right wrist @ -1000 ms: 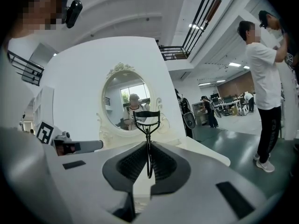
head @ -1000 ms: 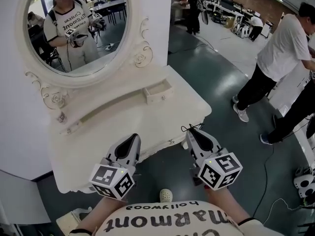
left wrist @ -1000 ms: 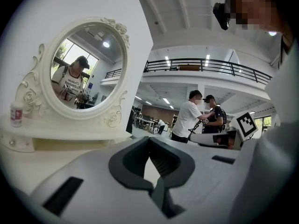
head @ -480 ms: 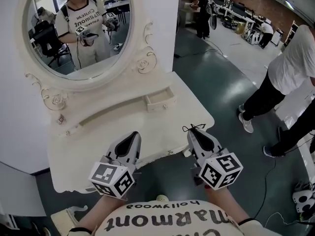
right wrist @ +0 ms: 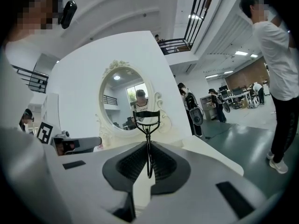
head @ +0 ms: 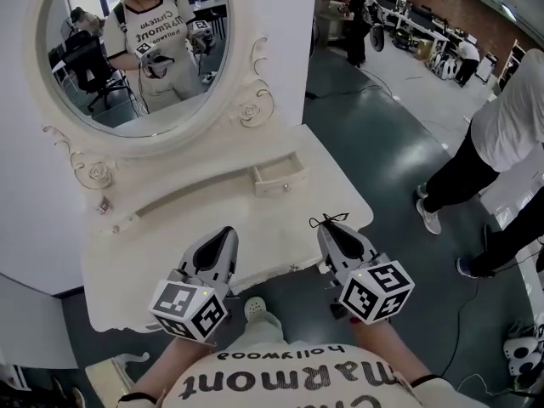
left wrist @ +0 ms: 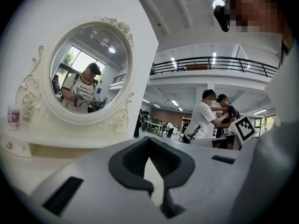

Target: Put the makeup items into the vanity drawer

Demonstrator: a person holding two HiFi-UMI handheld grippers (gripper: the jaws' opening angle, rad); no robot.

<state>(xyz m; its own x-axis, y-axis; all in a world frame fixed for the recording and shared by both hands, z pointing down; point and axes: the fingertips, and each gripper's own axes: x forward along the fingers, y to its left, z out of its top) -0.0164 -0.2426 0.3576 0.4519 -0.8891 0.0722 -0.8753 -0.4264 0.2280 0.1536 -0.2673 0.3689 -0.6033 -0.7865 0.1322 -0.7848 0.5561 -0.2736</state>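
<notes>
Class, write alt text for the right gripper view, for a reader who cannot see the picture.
The right gripper has its jaws shut on a thin black eyelash curler, which stands upright with its curved head in front of the oval mirror of a white vanity. A person in a white shirt stands at the right edge.

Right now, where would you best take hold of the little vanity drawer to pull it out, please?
Pinch the small knob on the flat front of the drawer, the only part that juts out, coming straight from the front with the empty left gripper; the right gripper holds the eyelash curler.
</notes>
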